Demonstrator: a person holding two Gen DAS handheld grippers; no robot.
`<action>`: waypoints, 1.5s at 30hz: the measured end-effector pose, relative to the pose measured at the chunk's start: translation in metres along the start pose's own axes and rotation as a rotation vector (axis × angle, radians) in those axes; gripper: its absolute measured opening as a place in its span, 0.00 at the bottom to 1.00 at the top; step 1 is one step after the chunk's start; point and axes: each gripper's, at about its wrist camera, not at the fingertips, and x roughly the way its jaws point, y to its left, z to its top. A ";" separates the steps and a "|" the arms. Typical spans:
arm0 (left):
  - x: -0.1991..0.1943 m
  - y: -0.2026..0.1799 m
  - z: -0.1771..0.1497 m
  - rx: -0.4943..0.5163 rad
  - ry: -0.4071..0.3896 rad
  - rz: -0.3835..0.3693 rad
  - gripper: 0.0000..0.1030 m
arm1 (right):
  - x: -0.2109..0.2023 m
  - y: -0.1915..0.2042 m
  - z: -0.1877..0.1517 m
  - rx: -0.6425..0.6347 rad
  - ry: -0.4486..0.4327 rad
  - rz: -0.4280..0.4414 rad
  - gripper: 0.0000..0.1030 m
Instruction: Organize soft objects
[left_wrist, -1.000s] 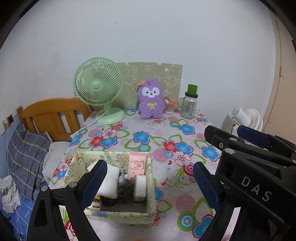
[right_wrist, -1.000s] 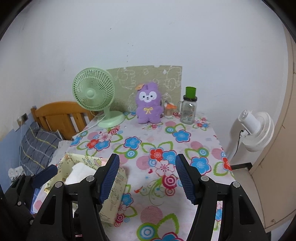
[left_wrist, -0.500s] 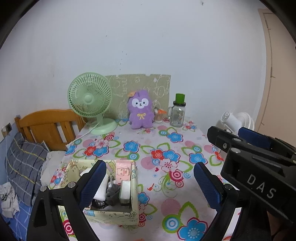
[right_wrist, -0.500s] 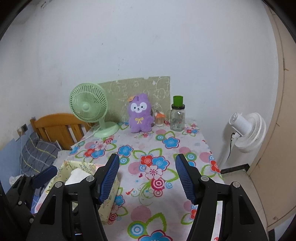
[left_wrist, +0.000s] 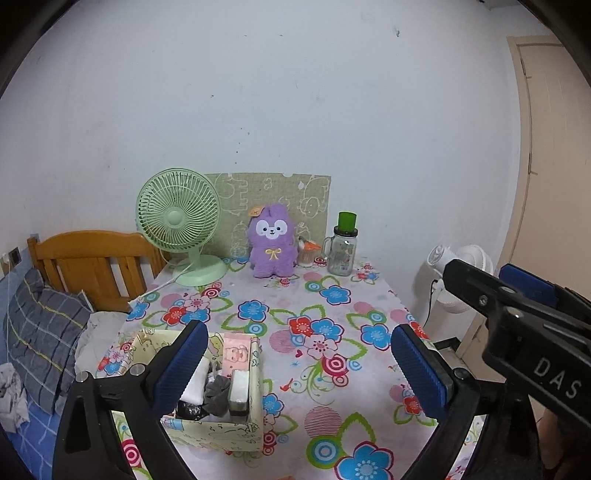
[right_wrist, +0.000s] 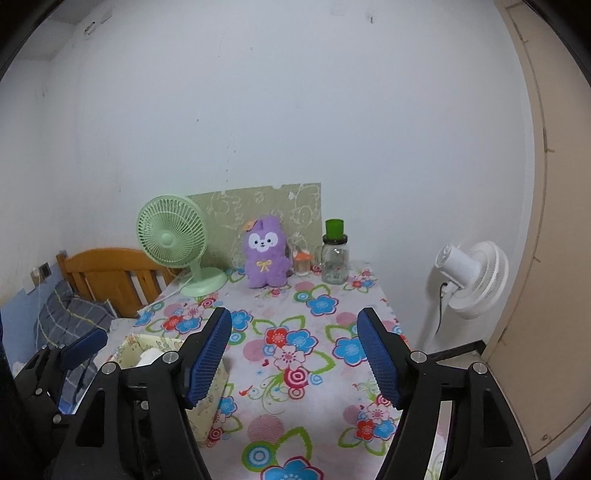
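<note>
Counter: covered in a flowered cloth, pushed against the white wall, with a wooden bed along its left side.
Green fan: upright at the back left corner of the counter.
Storage box: near front left of the counter, holding a white folded cloth, a grey scrunchie and a pink packet (packed close together).
Purple plush toy: sitting upright at the back, between the green fan and the glass jar, against a patterned board.
Left hand-held gripper: raised above the front of the counter, pads wide apart, holding nothing.
Right hand-held gripper: just beside the left one, blue pads apart, nothing between them.
</note>
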 end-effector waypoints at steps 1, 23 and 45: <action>-0.001 0.000 0.000 0.000 -0.002 -0.001 0.97 | -0.002 0.000 0.000 -0.004 -0.002 -0.003 0.71; -0.012 0.001 -0.002 0.006 -0.021 -0.001 1.00 | 0.003 -0.005 -0.006 0.001 0.015 -0.062 0.81; -0.009 0.007 -0.004 -0.014 -0.012 0.021 1.00 | 0.007 -0.007 -0.008 0.008 0.029 -0.086 0.81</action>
